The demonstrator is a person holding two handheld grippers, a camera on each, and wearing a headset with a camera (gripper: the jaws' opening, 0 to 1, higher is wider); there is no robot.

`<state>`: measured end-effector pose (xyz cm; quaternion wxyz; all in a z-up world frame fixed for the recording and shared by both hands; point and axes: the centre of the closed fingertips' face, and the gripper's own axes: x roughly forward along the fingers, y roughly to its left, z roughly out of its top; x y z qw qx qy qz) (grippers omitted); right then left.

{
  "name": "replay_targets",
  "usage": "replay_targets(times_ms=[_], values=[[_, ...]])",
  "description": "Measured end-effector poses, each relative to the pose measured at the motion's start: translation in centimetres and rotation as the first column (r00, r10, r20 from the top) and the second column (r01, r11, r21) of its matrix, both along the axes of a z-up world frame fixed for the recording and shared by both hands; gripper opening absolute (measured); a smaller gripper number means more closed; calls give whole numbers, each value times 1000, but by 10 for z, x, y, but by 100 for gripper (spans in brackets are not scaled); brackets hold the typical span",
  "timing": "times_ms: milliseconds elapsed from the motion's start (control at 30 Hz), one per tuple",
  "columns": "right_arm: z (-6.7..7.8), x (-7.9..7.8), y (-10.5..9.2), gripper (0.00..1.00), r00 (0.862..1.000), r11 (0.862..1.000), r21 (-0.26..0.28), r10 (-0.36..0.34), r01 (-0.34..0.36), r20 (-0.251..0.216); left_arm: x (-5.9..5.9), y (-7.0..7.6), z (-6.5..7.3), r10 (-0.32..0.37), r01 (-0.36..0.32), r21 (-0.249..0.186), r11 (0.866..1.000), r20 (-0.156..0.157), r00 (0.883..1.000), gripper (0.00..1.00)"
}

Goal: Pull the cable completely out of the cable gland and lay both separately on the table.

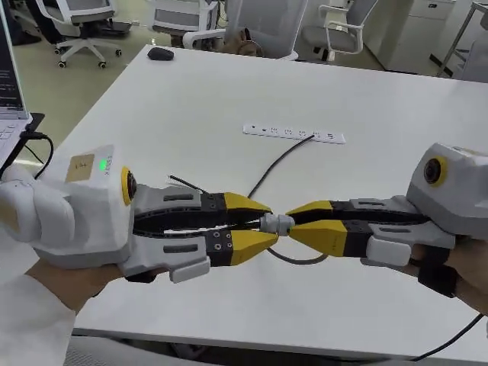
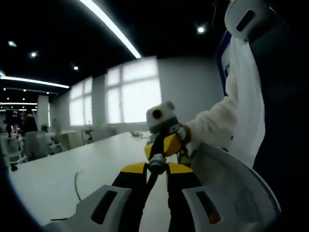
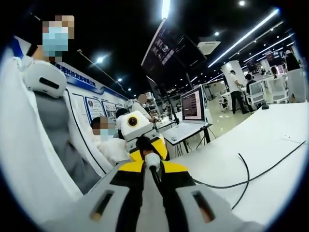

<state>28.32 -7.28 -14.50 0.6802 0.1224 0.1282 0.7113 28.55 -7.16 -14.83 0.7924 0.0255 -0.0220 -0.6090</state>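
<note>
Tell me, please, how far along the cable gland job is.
Done: the cable gland is lifted off the table. In hand: left gripper and right gripper clamp at it, tip to tip; the cable looks still threaded. Left: pull it free, lay both down separately.

**Bright room, bent edges**

Head view is bright and sharp; the white table carries only soft, faint shadows. In the left gripper view the windows blow out white and a ceiling strip glares. Both fisheye views curve at the edges, and my near jaws blur slightly.
</note>
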Motion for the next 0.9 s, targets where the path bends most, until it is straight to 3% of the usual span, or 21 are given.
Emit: replay_targets(times_ms=[633,767,900], values=[[-6,-4,6,12,997,997,-55,53,-57,-60,0,1,0,2,-3,23,1000,51,999,17],[-6,-5,6,11,996,996,-61,56,-61,-71,1,2,2,0,0,8,1000,3,1000,16],[-4,-7,9,10,998,996,-63,56,-58,-41,1,4,2,-6,6,-2,1000,-23,1000,16]])
